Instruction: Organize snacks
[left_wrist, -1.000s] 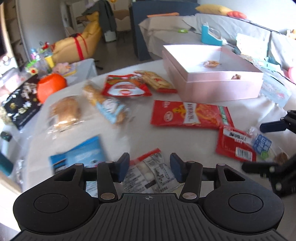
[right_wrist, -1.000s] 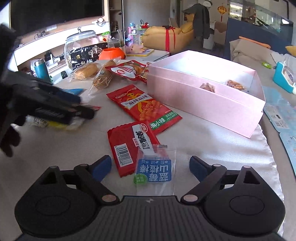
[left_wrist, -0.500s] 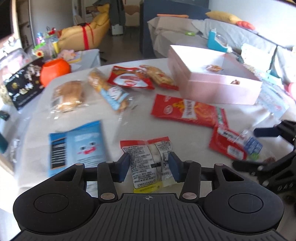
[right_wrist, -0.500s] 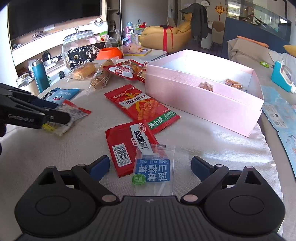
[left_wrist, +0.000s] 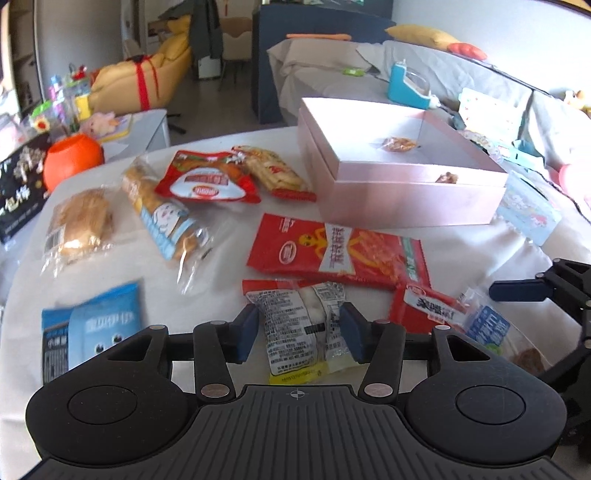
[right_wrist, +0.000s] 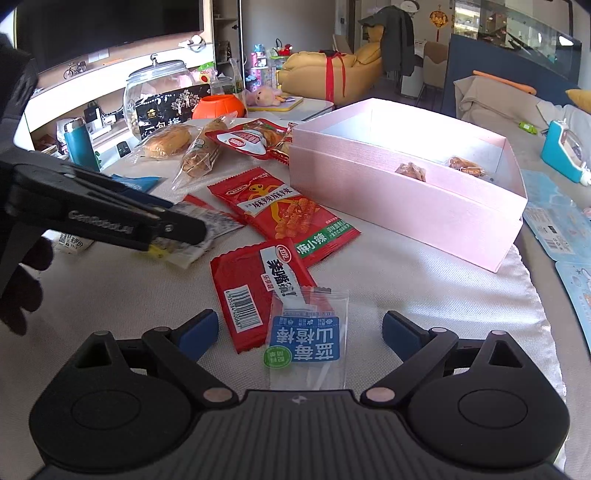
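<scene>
My left gripper (left_wrist: 299, 334) grips a clear-wrapped white snack packet (left_wrist: 303, 325) by its sides, and its jaws are opening. The right wrist view shows that packet (right_wrist: 188, 251) hanging from the left gripper's jaws just above the cloth. My right gripper (right_wrist: 301, 332) is open around a clear packet with a blue label (right_wrist: 306, 339), which lies flat, partly over a small red packet (right_wrist: 251, 280). A long red snack bag (left_wrist: 332, 251) lies between the grippers and the open pink box (left_wrist: 406, 199). The box holds two small wrapped snacks (right_wrist: 410, 171).
At the far left of the white tablecloth (right_wrist: 424, 295) lie bread rolls in clear wrap (left_wrist: 79, 221), a biscuit pack (left_wrist: 166, 214) and two more red bags (left_wrist: 207, 181). A blue packet (left_wrist: 96, 328) sits near left. An orange bowl (left_wrist: 72, 157) and a glass jar (right_wrist: 159, 96) stand beyond.
My left gripper has carried the clear-wrapped packet to the right, and it now overlaps the long red bag's near edge. The right gripper and the packets by it have not moved.
</scene>
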